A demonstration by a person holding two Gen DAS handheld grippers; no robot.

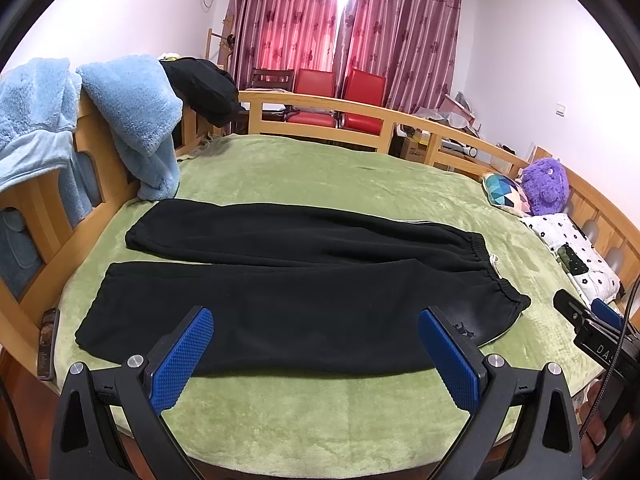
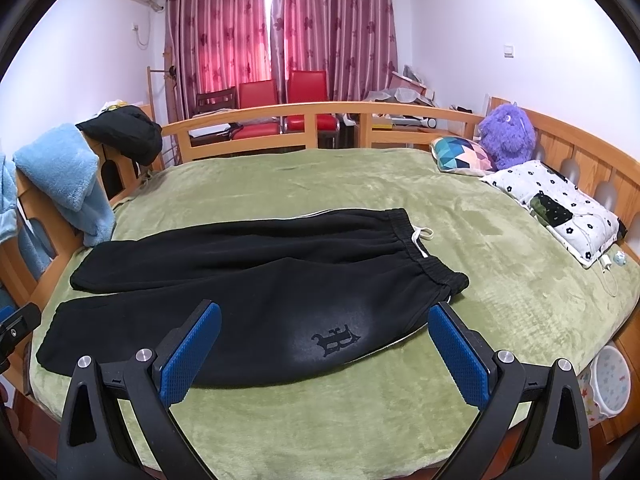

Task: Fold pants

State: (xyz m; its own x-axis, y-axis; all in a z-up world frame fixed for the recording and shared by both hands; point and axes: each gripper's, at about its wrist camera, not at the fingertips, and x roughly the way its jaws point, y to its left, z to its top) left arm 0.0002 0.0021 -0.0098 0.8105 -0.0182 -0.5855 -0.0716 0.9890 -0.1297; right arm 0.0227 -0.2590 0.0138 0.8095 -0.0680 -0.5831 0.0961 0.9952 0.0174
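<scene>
Here the black pants [image 2: 256, 280] lie spread flat on the green blanket [image 2: 500, 240] that covers the bed, both legs stretched out side by side and running away from the elastic waistband [image 2: 420, 248], which sits at the end of the pants nearer the white flowered pillow [image 2: 560, 208]; the cuffs point toward the blue fleece [image 2: 68, 180] draped over the wooden bed rail [image 2: 320, 110]. A narrow gap of blanket shows between the two legs near the cuffs, and the leg nearer the cameras overlaps the farther one toward the waistband. A white drawstring [image 2: 422, 238] trails off the waistband onto the blanket, a dark letter logo [image 2: 336, 338] sits on the nearer leg close to the waistband, and a thin pale stripe shows along the far leg's outer seam. The fabric looks thick and mostly smooth, with only soft creases. The left gripper [image 1: 316, 334] hangs above the nearer leg at the middle of its length, its blue-padded fingers [image 1: 184, 360] spread wide and holding nothing. The right gripper [image 2: 324, 330] hangs above the same leg nearer the waistband, over the logo, its fingers [image 2: 460, 356] likewise spread wide and empty, neither tool touching the pants. In the left wrist view the right tool's black body shows at the waistband end of the pants, with fingertips [image 1: 598, 432] of the person's hand wrapped around it
</scene>
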